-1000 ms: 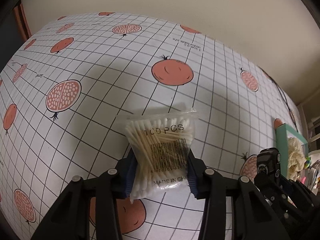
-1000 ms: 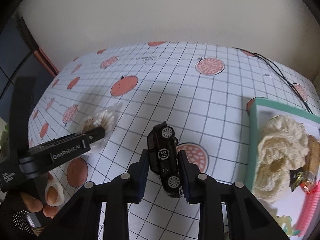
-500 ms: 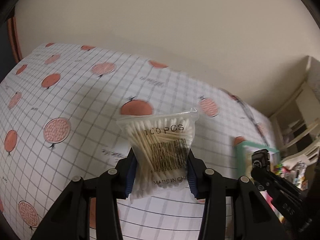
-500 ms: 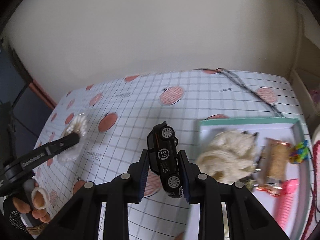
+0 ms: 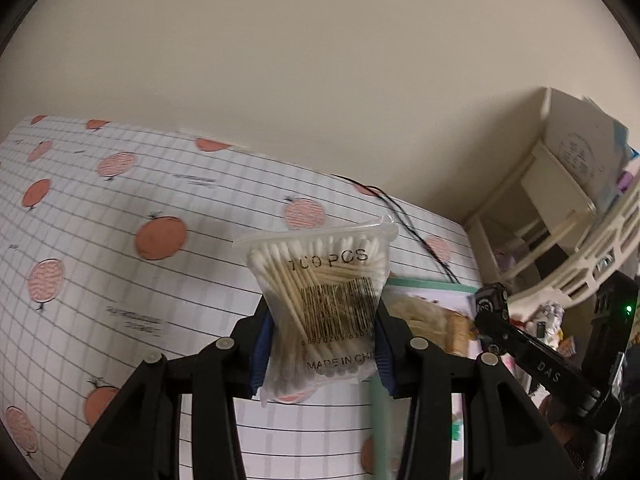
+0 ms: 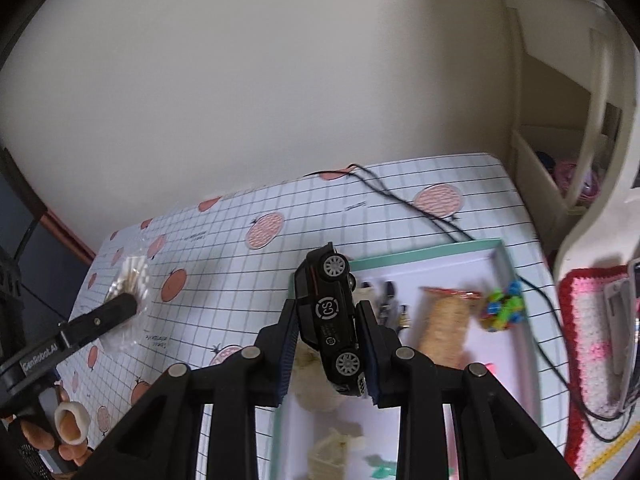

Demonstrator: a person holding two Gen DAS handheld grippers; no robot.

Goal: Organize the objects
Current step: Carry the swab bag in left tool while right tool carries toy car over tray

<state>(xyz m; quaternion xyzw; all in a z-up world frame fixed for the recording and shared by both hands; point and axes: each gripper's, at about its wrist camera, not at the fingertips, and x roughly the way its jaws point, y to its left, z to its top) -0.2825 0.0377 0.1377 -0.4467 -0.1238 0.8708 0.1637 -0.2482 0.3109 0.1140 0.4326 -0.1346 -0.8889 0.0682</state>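
Note:
My left gripper [image 5: 322, 344] is shut on a clear bag of cotton swabs [image 5: 320, 276] and holds it in the air above the pomegranate-print tablecloth [image 5: 120, 288]. My right gripper [image 6: 326, 344] is shut on a black toy car [image 6: 330, 320], nose up, over the left rim of a teal-edged white tray [image 6: 424, 249]. The right wrist view shows the left gripper [image 6: 120, 306] with the swab bag [image 6: 132, 276] at the far left. In the left wrist view the car [image 5: 491, 300] shows at the right, beyond the tray rim [image 5: 432, 285].
In the tray lie a cracker packet [image 6: 446, 324], a colourful toy [image 6: 502, 306], small dark clips [image 6: 390, 292] and cream fabric [image 6: 316, 396]. A black cable [image 6: 400, 196] crosses the table. A cream shelf unit [image 6: 560, 160] and a pink crocheted mat [image 6: 592, 320] stand to the right.
Both grippers rose and travelled right towards the tray, each keeping its grip. The car went from above the tablecloth to above the tray's left rim.

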